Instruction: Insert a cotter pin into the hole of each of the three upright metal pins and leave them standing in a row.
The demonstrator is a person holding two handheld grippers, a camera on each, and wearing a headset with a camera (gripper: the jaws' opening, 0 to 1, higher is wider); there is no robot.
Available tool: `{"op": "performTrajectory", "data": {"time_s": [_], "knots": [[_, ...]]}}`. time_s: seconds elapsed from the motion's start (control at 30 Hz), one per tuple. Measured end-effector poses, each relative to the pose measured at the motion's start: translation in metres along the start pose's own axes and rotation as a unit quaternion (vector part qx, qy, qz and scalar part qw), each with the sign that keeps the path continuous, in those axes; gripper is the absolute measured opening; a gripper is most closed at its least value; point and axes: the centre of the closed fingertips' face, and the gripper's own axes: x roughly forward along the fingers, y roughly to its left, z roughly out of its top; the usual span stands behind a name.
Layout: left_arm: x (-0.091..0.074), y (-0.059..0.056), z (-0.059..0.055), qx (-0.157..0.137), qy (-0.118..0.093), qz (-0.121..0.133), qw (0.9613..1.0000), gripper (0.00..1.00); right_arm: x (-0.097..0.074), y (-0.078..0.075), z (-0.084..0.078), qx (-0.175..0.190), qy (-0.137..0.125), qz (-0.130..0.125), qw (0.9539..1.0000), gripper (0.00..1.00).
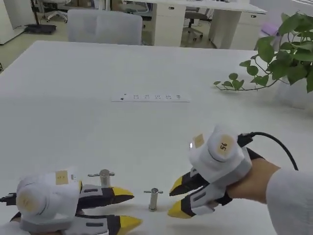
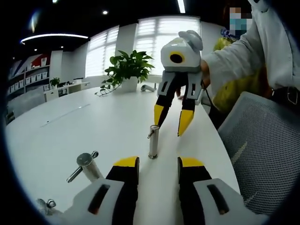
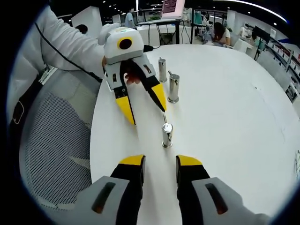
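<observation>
Both claws open, empty. Your left gripper (image 1: 133,206) and right gripper (image 1: 172,200) flank the nearest metal pin (image 1: 153,201), which stands upright, cotter pin (image 1: 153,191) through its top. You hold clear of it (likely so nothing tips). Second pin (image 3: 174,87) and third pin (image 3: 162,69) stand in line beyond.

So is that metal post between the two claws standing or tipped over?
Standing: the post sits upright on its base on the table.

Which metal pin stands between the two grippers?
The lone pin in the gap between the left gripper and right gripper; the other pins stand beside the left gripper.
</observation>
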Motion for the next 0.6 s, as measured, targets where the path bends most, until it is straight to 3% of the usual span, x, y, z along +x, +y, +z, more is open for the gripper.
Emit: {"op": "performTrajectory", "data": {"time_s": [0.27, 0.6], "knots": [[-0.034, 0.002, 0.005, -0.001, -0.002, 0.024, 0.9997, 0.4, 0.001, 0.004, -0.002, 0.029, -0.022, -0.01, 0.9993, 0.3], [-0.07, -0.005, 0.007, -0.005, -0.007, 0.046, 0.9989, 0.47, 0.0, 0.007, -0.001, 0.054, -0.04, -0.022, 0.9975, 0.34]]}}
